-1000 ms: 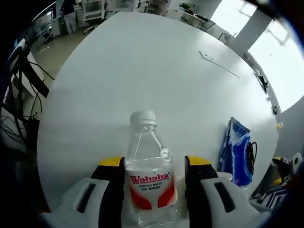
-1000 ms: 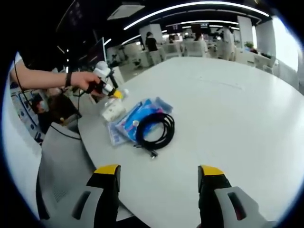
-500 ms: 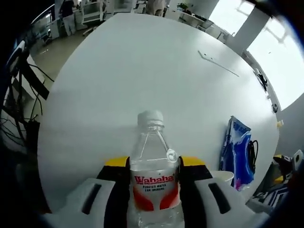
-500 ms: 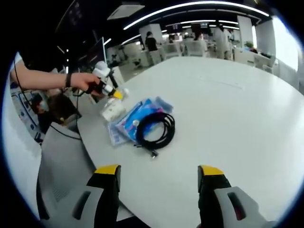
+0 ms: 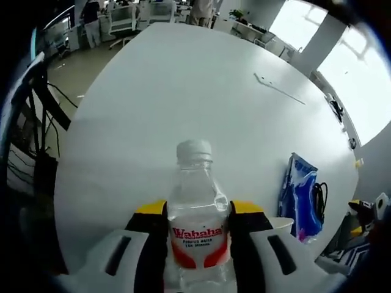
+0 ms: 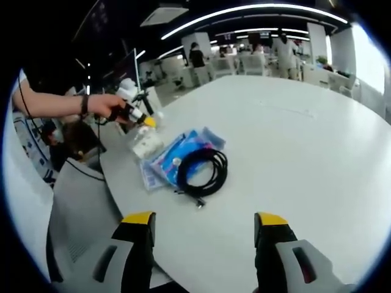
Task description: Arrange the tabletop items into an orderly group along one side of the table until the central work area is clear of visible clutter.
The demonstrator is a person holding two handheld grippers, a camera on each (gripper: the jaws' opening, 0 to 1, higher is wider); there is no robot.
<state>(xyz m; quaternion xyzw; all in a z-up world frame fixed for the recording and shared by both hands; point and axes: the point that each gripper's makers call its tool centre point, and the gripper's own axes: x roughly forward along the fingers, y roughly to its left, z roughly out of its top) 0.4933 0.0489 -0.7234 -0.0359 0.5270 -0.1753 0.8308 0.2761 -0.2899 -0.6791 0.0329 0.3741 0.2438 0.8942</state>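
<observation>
At bottom centre of the left gripper view, the left gripper [image 5: 198,223] clamps an upright water bottle [image 5: 195,226]. The right gripper [image 6: 204,235], jaws apart and empty, sits at the bottom of its view, above the white table [image 6: 293,152].

Left tongs [image 5: 198,213] closed, apparently firmly; right tongs [image 6: 204,223] agape.

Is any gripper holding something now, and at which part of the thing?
The left gripper holds the water bottle at its labelled body, below the cap. The right gripper is open and holds nothing.
</observation>
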